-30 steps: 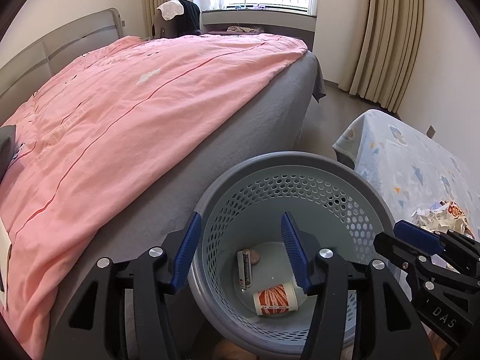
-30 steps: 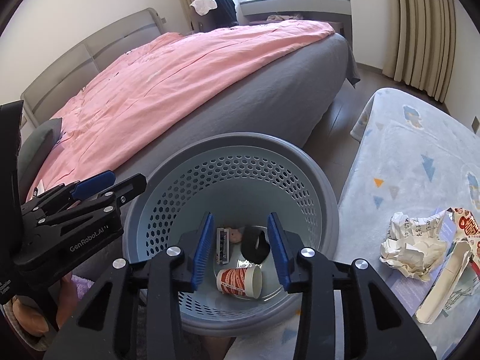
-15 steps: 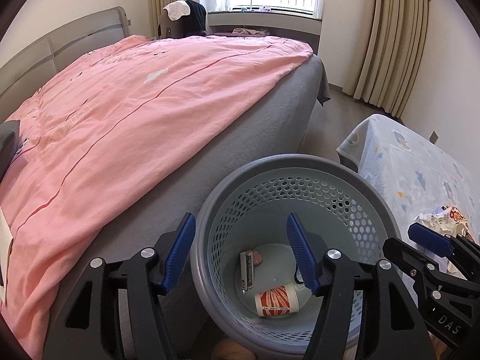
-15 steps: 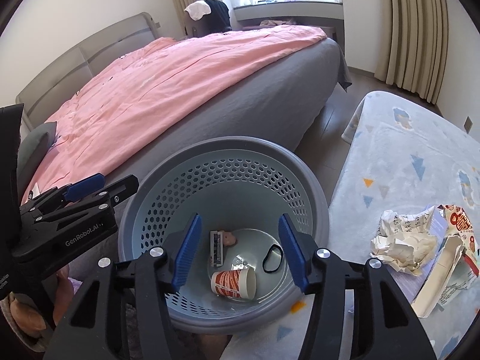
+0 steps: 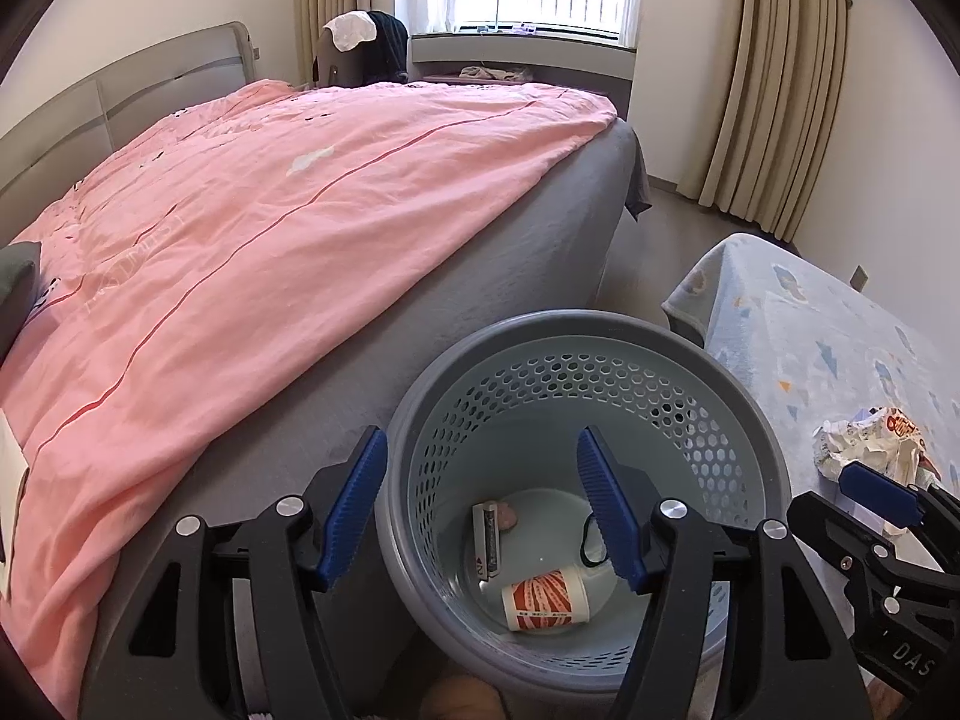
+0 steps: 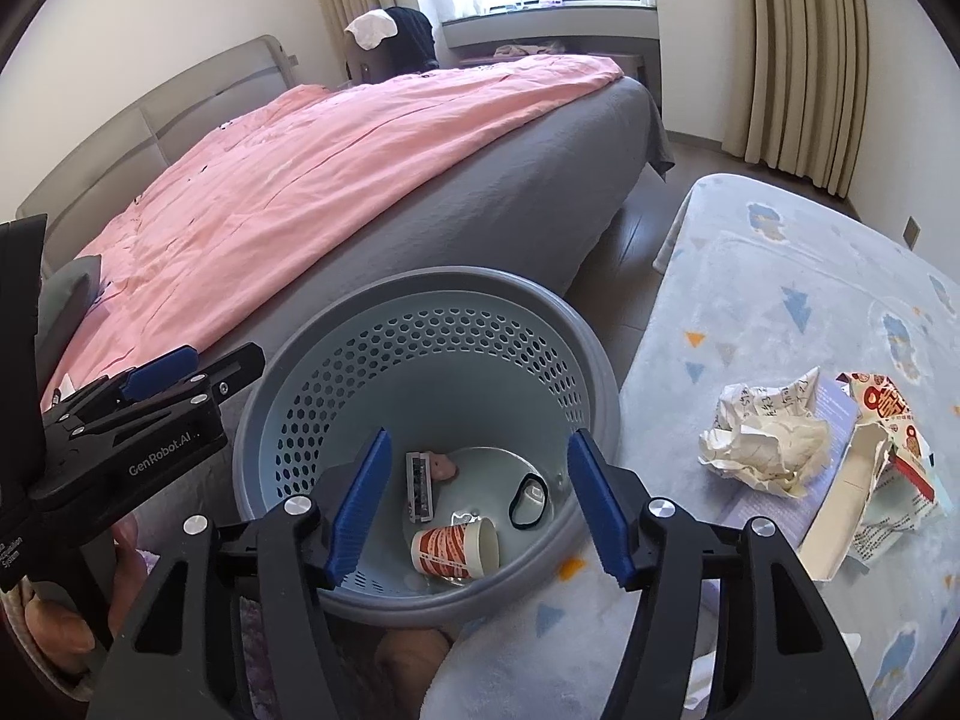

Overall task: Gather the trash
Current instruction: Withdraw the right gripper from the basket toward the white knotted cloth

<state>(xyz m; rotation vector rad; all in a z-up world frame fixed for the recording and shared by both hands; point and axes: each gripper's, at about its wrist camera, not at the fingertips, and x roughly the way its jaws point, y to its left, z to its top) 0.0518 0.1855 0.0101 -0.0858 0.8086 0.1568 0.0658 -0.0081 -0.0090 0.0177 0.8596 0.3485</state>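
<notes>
A grey perforated trash basket (image 5: 738, 420) (image 6: 336, 372) stands on the floor between the bed and a rug. Inside lie a red-and-white paper cup (image 5: 545, 597) (image 6: 455, 551), a black hair band (image 6: 528, 498), a small flat pack (image 6: 419, 485) and a pink scrap (image 6: 445, 467). My left gripper (image 5: 483, 507) is open and empty above the basket's left rim. My right gripper (image 6: 477, 501) is open and empty above the basket. Crumpled paper (image 6: 765, 441) and torn snack packaging (image 6: 888, 450) lie on the rug at the right, also in the left wrist view (image 5: 864, 441).
A bed with a pink cover (image 5: 240, 252) and grey base fills the left. A pale blue patterned rug (image 6: 810, 312) lies at the right. A chair with clothes (image 5: 360, 48), a window and beige curtains (image 5: 774, 84) are at the back.
My right gripper has opened and the black hair band has dropped into the basket. Both grippers have risen and pulled back a little from the basket.
</notes>
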